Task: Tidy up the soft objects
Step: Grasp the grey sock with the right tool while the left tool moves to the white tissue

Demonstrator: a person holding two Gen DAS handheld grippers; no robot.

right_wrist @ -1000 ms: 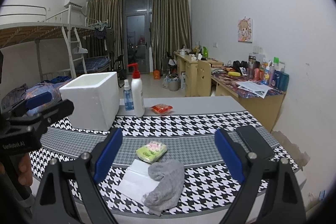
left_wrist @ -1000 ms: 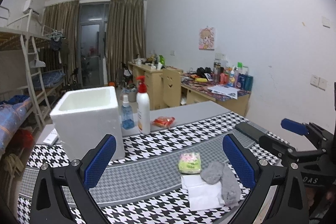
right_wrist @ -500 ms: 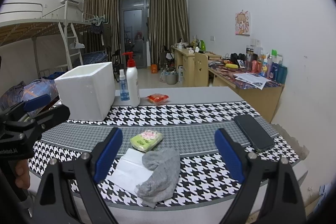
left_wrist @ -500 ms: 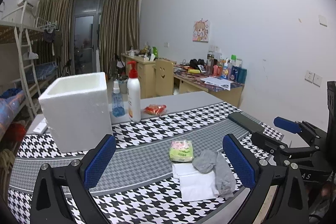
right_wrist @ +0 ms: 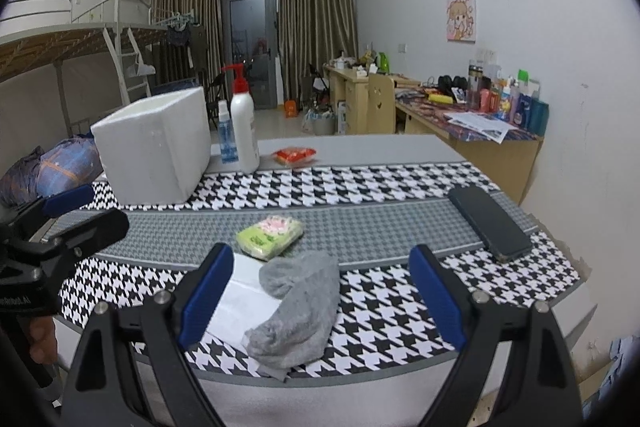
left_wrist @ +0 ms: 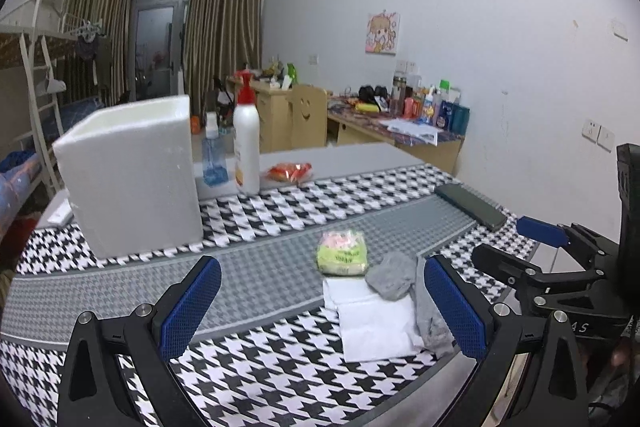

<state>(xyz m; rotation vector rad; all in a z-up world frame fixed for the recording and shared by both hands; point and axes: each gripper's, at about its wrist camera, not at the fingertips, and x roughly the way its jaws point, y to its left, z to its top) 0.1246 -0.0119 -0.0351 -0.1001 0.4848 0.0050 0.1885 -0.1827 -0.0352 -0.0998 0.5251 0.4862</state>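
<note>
Both my claws, left [left_wrist: 320, 311] and right [right_wrist: 322, 291], gape wide and empty above the tabletop's near edge, where sock [right_wrist: 298, 307] overlaps cloth [right_wrist: 240, 303], beside tissues [right_wrist: 269, 235].

The woven table cloth [right_wrist: 380, 187] was black-and-white houndstooth with a finer grey band. The soft knitted sock [right_wrist: 300, 307] was plain grey, the folded cloth [left_wrist: 372, 323] white, the soft tissue pack [right_wrist: 270, 233] lime green with pink print. Foam box [left_wrist: 132, 175] white; gripper pads [right_wrist: 208, 301] blue.
</note>
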